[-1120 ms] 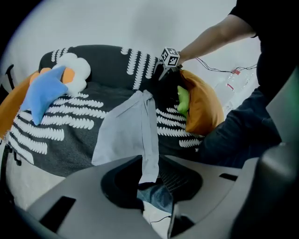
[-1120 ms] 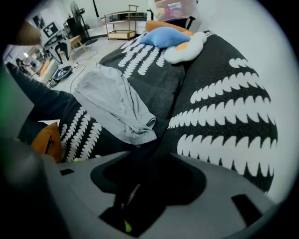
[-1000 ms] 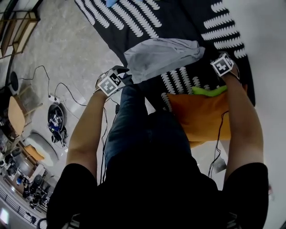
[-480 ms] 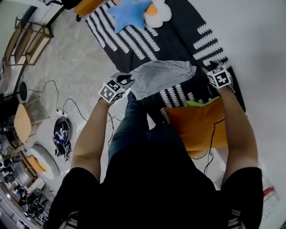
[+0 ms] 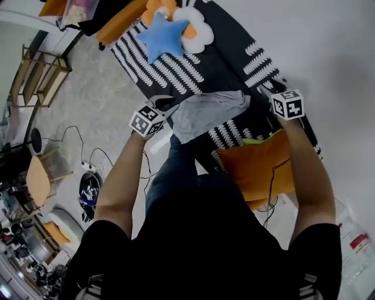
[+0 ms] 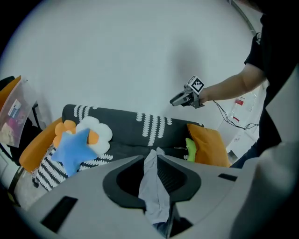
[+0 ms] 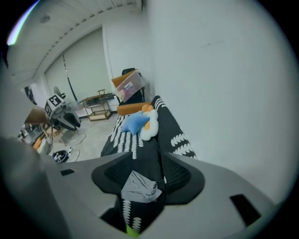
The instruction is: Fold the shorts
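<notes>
Leftmost, the left gripper (image 5: 166, 105), forearm outstretched and tilted down, is closing on the edge of the grey shorts (image 5: 208, 112), which spread rightward over the sofa (image 5: 225, 55). Just past their far end, the right gripper (image 5: 268, 89), arm likewise extended, is spread, narrowing, empty. Far beyond the left gripper, a clear bin's (image 5: 82, 9) contents are indistinct.

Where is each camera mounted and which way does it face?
Head view: on the head, facing steeply down at sofa and shorts; left forearm, right forearm, left tool, right tool show.
Left gripper view: on the left tool, facing sofa back and wall; closing jaws pinch shorts; right forearm shows.
Right gripper view: on the right tool, facing along the sofa; closing jaws hold nothing; left tool shows.
Shared: star cushion, shorts.
</notes>
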A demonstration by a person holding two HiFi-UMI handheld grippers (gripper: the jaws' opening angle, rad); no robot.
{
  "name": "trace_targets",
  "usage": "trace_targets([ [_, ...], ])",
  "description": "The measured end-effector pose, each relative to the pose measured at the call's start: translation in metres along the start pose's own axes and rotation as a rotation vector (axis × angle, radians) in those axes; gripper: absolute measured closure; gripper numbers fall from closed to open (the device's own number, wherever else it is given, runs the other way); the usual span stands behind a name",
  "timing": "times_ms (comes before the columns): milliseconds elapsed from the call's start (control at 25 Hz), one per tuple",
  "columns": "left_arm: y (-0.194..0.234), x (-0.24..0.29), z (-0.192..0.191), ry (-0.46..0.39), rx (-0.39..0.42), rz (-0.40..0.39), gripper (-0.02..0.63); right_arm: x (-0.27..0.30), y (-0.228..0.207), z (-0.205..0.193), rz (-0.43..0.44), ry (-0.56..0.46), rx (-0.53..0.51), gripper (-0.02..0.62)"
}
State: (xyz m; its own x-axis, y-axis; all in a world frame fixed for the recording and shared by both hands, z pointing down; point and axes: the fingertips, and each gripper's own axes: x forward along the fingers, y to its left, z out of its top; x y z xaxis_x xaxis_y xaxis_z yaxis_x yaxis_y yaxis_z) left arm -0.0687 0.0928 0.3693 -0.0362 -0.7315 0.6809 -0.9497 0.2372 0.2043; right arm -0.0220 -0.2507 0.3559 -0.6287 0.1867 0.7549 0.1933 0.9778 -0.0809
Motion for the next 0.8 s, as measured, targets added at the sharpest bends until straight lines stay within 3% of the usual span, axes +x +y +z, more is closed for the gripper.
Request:
trace_targets([
  [560,0.048,0.048,0.103,-0.053,0.082,-0.129,0.502,-0.033,-0.027,0.016,-0.151,-0.091,0.261,0.385],
  [800,0.073,0.064,0.128,-0.019,0.187,-0.221,0.503,-0.052,-0.035,0.031,-0.240,-0.126,0.377,0.387],
])
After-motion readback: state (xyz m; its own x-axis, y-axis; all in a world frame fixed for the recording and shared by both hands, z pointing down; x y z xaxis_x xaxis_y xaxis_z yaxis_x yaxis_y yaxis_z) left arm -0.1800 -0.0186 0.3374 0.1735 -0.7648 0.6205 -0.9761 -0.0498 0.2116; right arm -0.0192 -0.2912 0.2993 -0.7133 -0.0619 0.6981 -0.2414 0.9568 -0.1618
